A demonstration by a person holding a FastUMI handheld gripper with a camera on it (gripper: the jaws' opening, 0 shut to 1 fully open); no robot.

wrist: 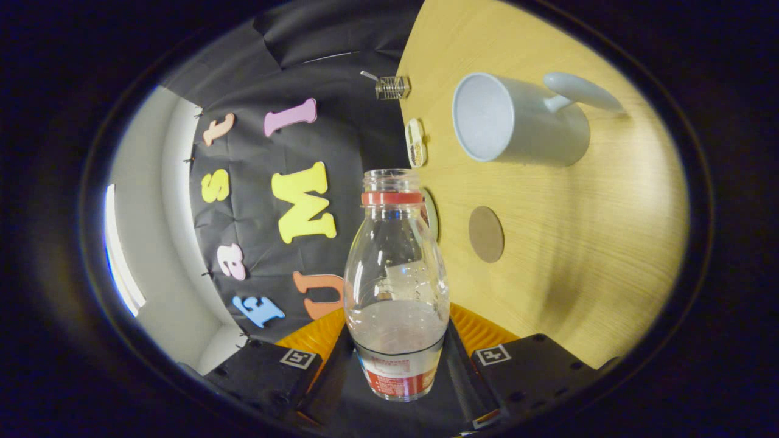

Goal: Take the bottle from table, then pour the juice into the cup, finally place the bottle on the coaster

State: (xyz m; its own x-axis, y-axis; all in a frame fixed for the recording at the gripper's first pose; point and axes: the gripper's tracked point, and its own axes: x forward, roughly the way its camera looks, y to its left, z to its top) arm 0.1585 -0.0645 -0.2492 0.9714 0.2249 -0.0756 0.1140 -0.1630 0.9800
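The gripper (397,359) is clamped on an uncapped clear bottle (395,274), one finger pressing each side. Beyond it on the wooden table (578,255) sit a round coaster (485,233) and, farther off, a white mug (517,118).

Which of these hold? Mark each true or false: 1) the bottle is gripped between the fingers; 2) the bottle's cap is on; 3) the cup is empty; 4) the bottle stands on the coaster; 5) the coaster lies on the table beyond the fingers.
1) True: the gripper is shut on the bottle.
2) False: its neck is open, only a red ring remains below the mouth.
3) True: nothing visible inside the cup.
4) False: it is held clear of the coaster.
5) True: on the table, between fingers and cup.
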